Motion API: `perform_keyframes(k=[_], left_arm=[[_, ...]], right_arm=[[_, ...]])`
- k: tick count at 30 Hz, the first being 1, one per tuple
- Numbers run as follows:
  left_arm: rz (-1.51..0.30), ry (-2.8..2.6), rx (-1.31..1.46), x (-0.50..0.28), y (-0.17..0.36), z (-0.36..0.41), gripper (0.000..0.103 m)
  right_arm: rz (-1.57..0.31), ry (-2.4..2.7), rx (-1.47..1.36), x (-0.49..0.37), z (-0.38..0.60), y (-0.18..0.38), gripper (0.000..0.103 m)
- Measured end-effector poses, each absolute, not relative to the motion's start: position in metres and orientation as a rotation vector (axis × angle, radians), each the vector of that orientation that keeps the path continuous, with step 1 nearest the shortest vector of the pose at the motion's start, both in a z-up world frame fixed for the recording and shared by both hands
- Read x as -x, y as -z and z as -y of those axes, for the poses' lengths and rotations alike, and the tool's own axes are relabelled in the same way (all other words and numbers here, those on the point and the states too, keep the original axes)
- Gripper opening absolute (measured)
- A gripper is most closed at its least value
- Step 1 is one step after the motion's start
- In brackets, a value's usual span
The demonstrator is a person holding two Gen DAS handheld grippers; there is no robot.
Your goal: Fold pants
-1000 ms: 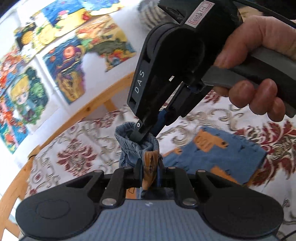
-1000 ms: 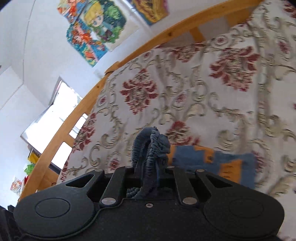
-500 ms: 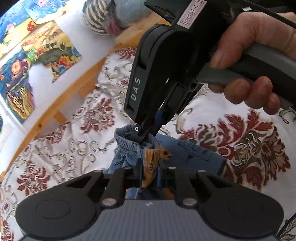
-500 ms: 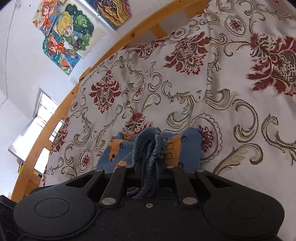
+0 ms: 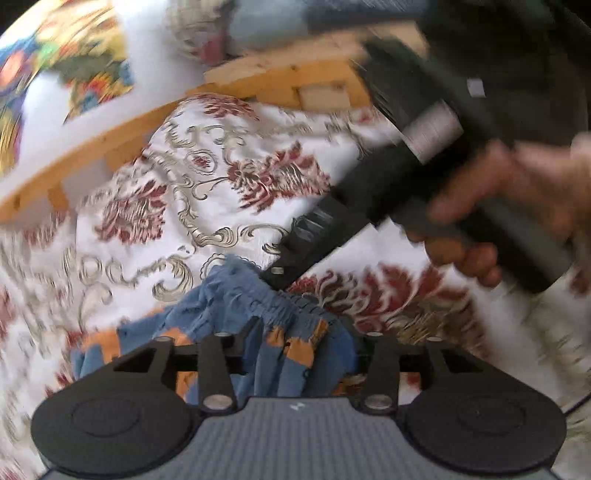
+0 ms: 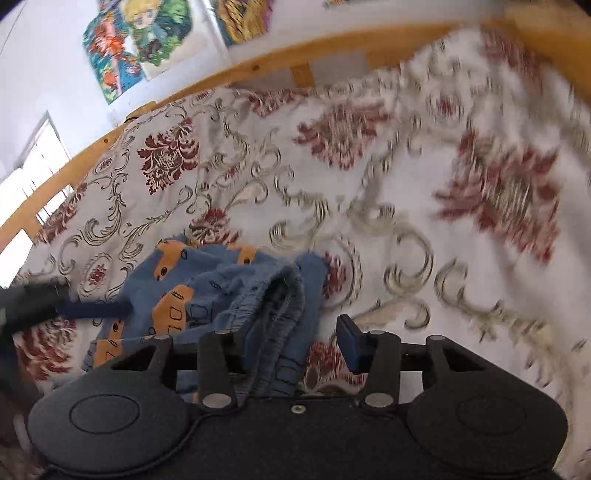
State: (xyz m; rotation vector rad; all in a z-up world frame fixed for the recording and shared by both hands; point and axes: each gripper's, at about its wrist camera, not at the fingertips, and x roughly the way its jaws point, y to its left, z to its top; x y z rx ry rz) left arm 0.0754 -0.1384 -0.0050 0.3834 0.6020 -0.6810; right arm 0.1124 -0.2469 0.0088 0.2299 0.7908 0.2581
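Note:
Small blue pants [image 6: 207, 288] with orange car prints lie bunched on the flowered bedspread [image 6: 332, 177]. In the right wrist view my right gripper [image 6: 295, 339] is open, jaws wide apart, with the elastic waistband lying loose between them. In the left wrist view my left gripper [image 5: 295, 343] is also open, the waistband [image 5: 255, 295] lying between its spread fingers. The right gripper's body [image 5: 406, 177], held by a hand, crosses that view just above the pants. The left gripper's finger [image 6: 92, 308] shows at the left of the right wrist view.
A wooden bed rail [image 6: 258, 70] runs along the far edge of the bed. Colourful pictures [image 6: 140, 40] hang on the white wall. A window [image 6: 33, 173] is at the left. Striped cloth [image 5: 207, 33] lies beyond the rail.
Both grippers have opened and let go of the waistband. The pants have dropped onto the bedspread, and both grippers are lower and moving, with the views blurred.

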Motion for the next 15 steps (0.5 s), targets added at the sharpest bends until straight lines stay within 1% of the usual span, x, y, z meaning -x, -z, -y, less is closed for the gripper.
perform_keyframes(k=[1,3,6,9,11,13,14,15], left_arm=[[-0.617,0.672,-0.304,-0.078,-0.003,0.122,0.067],[-0.634,0.612,-0.160,-0.084,-0.015,0.088,0.074],[-0.653,0.457,-0.064,-0.105,-0.026,0.051,0.077],[-0.660,0.330,-0.026,-0.132,-0.029,0.025,0.077],[-0.652,0.302,-0.006,-0.148,-0.028,0.015,0.079],[-0.680,0.259,-0.019,-0.161,-0.020,0.013,0.080],[-0.695,0.251,-0.029,-0.166,-0.015,0.013,0.080],[-0.706,0.247,-0.040,-0.169,-0.010,0.013,0.080]], right_arm=[[-0.768,-0.255,-0.204,-0.110,0.240,-0.013,0.048],[-0.724,-0.271,-0.148,-0.108,0.221,-0.022,0.047],[-0.661,-0.237,-0.010,-0.099,0.185,-0.031,0.046],[-0.587,-0.098,0.150,-0.085,0.156,-0.030,0.047],[-0.559,-0.066,0.182,-0.077,0.144,-0.028,0.047],[-0.538,-0.098,0.191,-0.072,0.135,-0.028,0.048],[-0.549,-0.114,0.211,-0.072,0.129,-0.026,0.050],[-0.582,-0.133,0.223,-0.074,0.125,-0.022,0.051]])
